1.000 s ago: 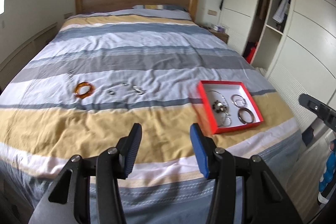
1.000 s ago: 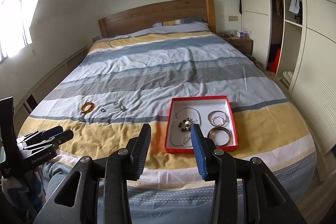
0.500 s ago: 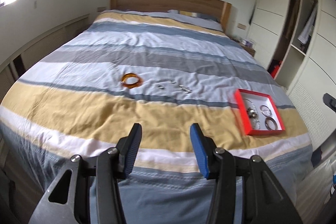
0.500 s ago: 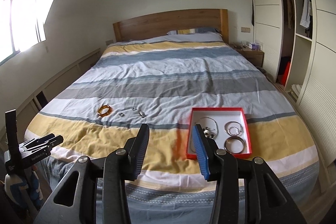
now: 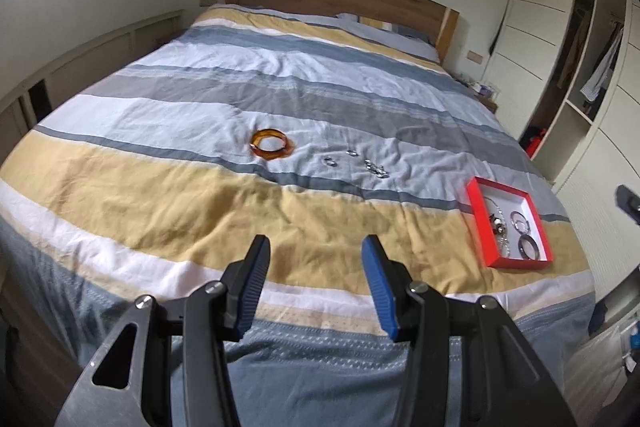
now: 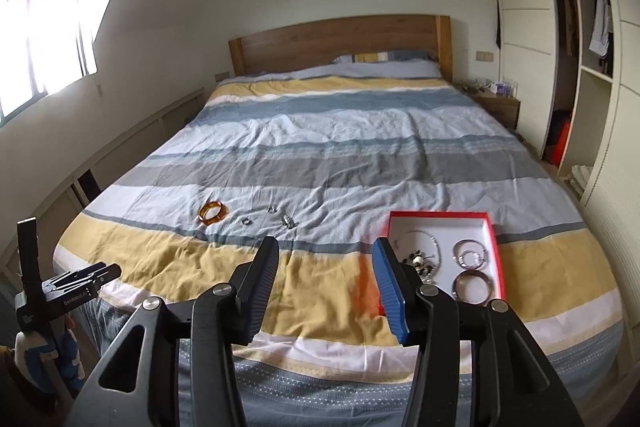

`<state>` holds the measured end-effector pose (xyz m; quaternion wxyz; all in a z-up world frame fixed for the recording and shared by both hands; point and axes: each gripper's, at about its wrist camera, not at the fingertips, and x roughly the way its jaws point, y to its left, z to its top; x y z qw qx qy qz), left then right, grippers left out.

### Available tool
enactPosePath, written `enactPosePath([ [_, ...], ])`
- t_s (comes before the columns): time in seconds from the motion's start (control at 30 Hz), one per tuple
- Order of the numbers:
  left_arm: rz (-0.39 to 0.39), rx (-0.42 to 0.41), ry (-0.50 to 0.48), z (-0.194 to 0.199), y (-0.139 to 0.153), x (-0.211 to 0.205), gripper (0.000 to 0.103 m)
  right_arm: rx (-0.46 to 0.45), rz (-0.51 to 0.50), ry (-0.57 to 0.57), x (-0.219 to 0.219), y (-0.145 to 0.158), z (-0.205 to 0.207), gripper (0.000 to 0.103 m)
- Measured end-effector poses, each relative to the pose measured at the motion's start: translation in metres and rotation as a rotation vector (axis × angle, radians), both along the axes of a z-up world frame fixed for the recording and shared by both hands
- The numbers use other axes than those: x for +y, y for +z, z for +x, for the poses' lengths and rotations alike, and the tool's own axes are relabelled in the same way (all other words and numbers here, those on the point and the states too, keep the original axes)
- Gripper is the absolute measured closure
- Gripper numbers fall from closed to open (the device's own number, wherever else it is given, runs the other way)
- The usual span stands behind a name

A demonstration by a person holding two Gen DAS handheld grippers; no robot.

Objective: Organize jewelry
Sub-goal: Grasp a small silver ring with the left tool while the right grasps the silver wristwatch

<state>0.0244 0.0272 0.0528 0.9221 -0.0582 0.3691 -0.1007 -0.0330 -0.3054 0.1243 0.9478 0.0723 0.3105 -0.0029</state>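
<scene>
Jewelry, an amber bangle (image 5: 272,143) and small silver rings (image 5: 374,167), lies loose on the bed (image 5: 160,211) left of the red tray (image 5: 478,223); both claws, left claw (image 5: 316,291) released and right claw (image 6: 326,287) just widened, hold nothing, so approach the bangle low and squarely.

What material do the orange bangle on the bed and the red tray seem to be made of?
Orange bangle: probably resin or plastic, glossy; it looks translucent amber and tints the cover beside it. Glass is also possible. Red tray: likely cardboard, matte; thin straight walls, sharp corners, red outside and white inside, like a box lid.
</scene>
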Motion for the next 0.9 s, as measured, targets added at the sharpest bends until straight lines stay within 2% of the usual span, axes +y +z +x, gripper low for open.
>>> enactPosePath([
  [0.27,0.01,0.034,-0.06,0.051,-0.035,-0.017,0.057,0.097,0.026,0.058,0.008,-0.055,0.067,0.055],
  [0.67,0.031,0.12,-0.104,0.166,-0.087,-0.053,0.057,0.241,0.056,0.214,0.033,-0.14,0.202,0.055],
  [0.9,0.06,0.15,-0.125,0.234,-0.117,-0.071,0.057,0.293,0.073,0.285,0.053,-0.182,0.277,0.055],
])
